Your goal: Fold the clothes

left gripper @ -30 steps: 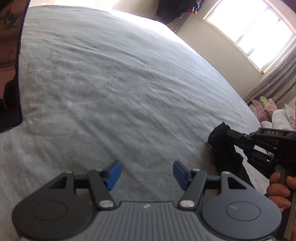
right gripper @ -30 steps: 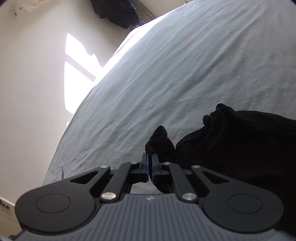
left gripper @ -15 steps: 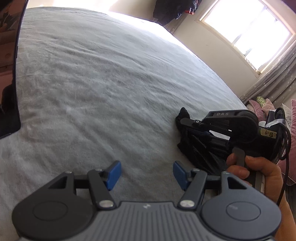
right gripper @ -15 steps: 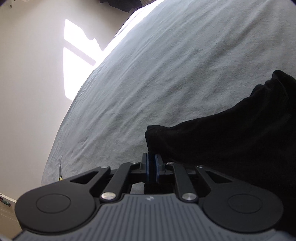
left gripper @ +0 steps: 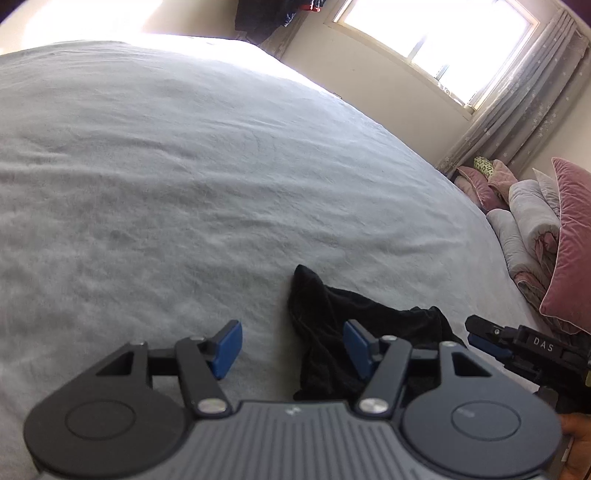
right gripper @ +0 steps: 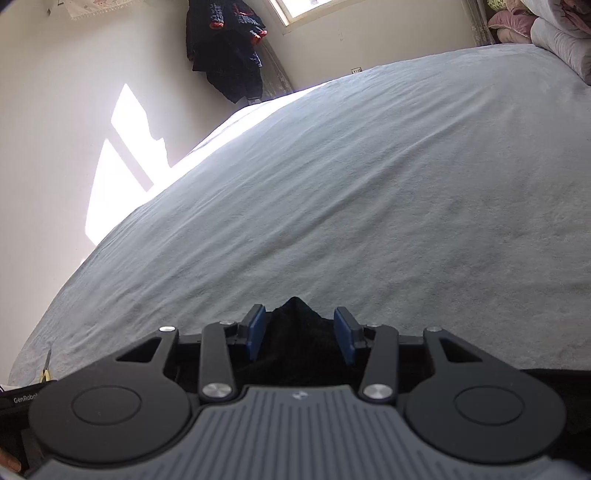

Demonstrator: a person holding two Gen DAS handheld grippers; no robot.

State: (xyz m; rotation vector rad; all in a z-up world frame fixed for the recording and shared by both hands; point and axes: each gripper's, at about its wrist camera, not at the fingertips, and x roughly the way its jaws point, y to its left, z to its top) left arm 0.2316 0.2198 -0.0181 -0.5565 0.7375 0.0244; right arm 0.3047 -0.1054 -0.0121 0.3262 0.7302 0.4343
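Observation:
A black garment point(left gripper: 332, 314) lies crumpled on the grey-blue bed sheet point(left gripper: 184, 184), one corner pointing away from me. My left gripper point(left gripper: 291, 345) hovers low over its left edge. Its jaws are closing but still wide apart, with the cloth lying by the right pad point(left gripper: 356, 347) and not pinched. In the right wrist view the garment's corner point(right gripper: 293, 314) sits between the blue pads of my right gripper point(right gripper: 300, 330). Those jaws are opening and the pads stand off the cloth. The right gripper point(left gripper: 480, 338) also shows at the garment's right side.
Rolled quilts point(left gripper: 532, 221) and a pink cushion point(left gripper: 570, 243) are stacked at the bed's right end, below the curtained window point(left gripper: 436, 33). Dark clothes point(right gripper: 229, 51) hang in the far corner. A hand point(left gripper: 580, 454) holds the right gripper. The sheet point(right gripper: 369, 184) stretches wide ahead.
The right gripper opened and let go of the garment's corner, which now rests on the bed. The left gripper swung right toward the garment, and its fingers narrowed slightly.

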